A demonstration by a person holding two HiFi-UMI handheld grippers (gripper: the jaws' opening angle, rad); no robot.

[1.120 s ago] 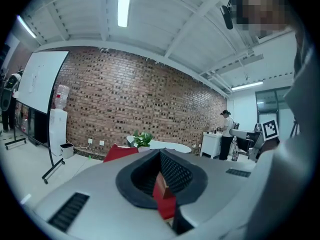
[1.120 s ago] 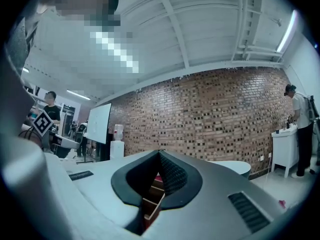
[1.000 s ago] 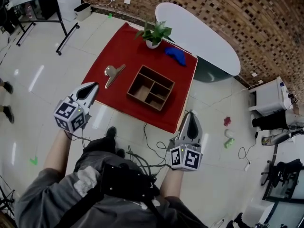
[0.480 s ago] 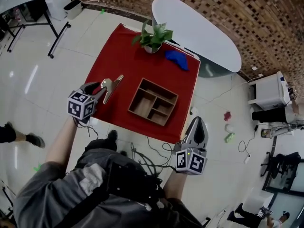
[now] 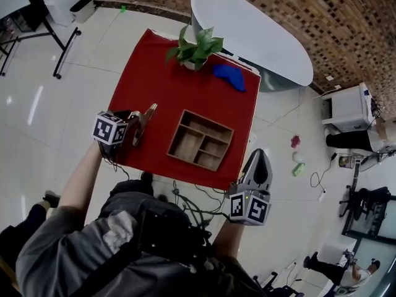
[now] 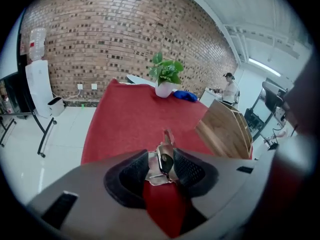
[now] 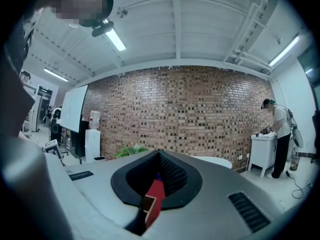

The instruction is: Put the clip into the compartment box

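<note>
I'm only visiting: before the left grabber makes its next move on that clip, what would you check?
1. Clip between the left gripper's jaws: ok. They have just been opening, and it lies on the red cloth between them.
2. Pads pressing on the clip: not ok, not yet.
3. Compartment box empty: ok, nothing seen inside.
4. Cloth between clip and box bare: ok.
5. Right gripper out of the way: ok, shut, off the cloth's near edge.
</note>
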